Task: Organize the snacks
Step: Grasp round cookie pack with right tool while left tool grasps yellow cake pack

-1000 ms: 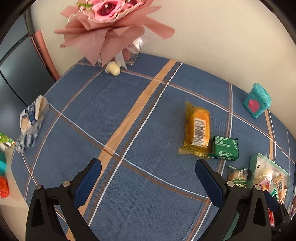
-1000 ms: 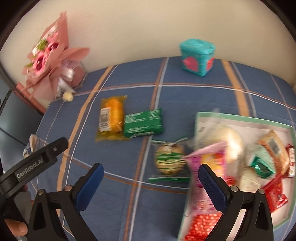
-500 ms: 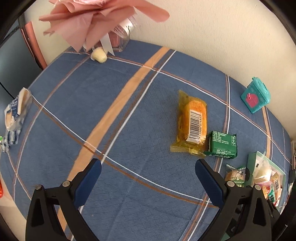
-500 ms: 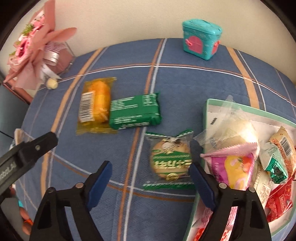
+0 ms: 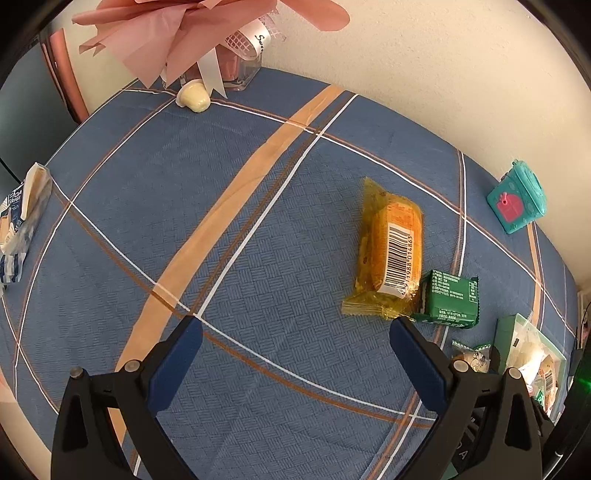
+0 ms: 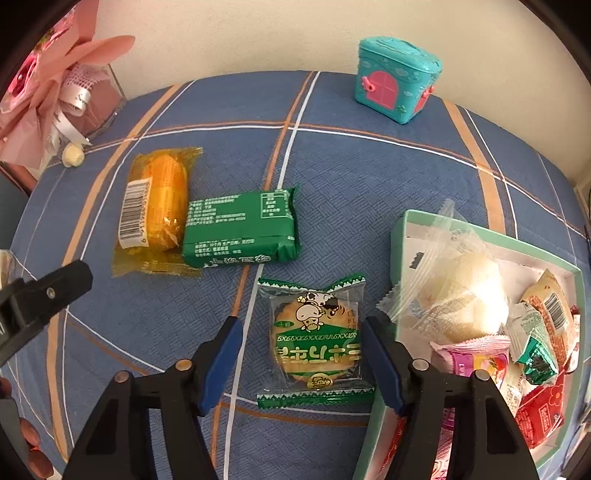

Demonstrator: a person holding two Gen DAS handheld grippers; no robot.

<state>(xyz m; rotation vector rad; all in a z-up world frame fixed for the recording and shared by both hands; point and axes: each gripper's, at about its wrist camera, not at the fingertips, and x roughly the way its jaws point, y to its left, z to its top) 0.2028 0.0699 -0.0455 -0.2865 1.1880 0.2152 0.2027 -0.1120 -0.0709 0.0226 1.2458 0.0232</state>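
Observation:
A round cookie in a clear, green-edged packet lies on the blue checked cloth, between the fingers of my right gripper. Its jaws are closing around the packet, and the blue pads stand just off its side edges. Beyond it lie a green bar packet and a yellow cake packet, side by side and touching. My left gripper hangs open over bare cloth, with the yellow cake packet and the green packet ahead to its right.
A green-rimmed box holding several snack packets stands at the right. By the wall are a teal toy house and a pink bouquet, with a small cream sweet below it. A blue-white packet lies at the table's left edge.
Both grippers have sunk toward the table. The right gripper has come over the cookie packet and its jaws have narrowed around it. The left jaws stay wide.

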